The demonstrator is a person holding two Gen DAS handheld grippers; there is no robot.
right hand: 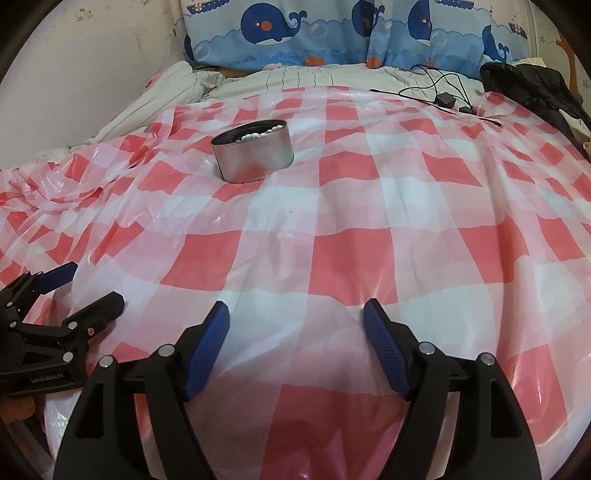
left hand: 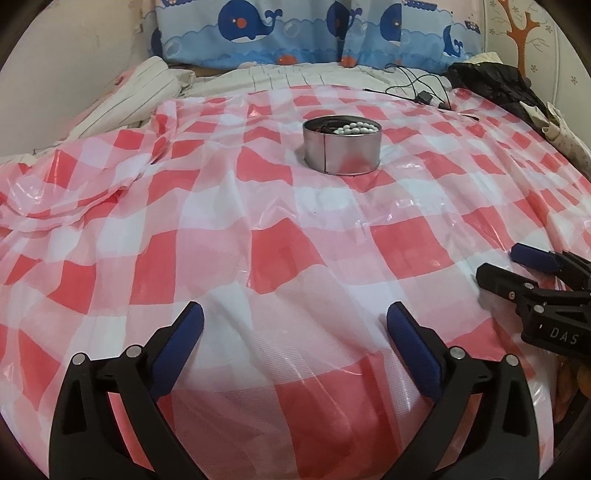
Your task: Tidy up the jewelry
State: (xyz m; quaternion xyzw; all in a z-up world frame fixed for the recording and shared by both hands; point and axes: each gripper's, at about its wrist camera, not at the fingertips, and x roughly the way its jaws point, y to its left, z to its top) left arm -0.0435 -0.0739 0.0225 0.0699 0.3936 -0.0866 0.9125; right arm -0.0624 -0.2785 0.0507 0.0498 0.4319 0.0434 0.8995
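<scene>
Left gripper: The left gripper [left hand: 295,317] hovers low over the near edge of the bed, its blue-padded fingers [left hand: 184,332] spread wide with nothing between them.
Right gripper: The right gripper [right hand: 296,317] hangs alongside at much the same height, fingers likewise parted and empty; each tool shows at the edge of the other's view.
Cloth: A red-and-white checked plastic cloth [left hand: 280,254] covers the mattress, smooth in front of the fingers and rumpled toward the left side.
Tin: A round metal tin [left hand: 341,149], open-topped and upright, stands on the cloth well ahead of both grippers, a strand of white beads [left hand: 352,129] lying inside with something dark beside it that is too small to make out.
Bearing: From the left gripper the tin lies nearly straight ahead, slightly right of centre; from the right gripper it sits ahead and off to the left [right hand: 253,153]. The left tool looks the better lined up, though neither is clearly closer.
Loose jewellery: None visible on the cloth outside the tin.
Background: Black cables and a small adapter [left hand: 424,98] lie beyond the tin, with whale-print pillows [left hand: 314,33] against the wall.
</scene>
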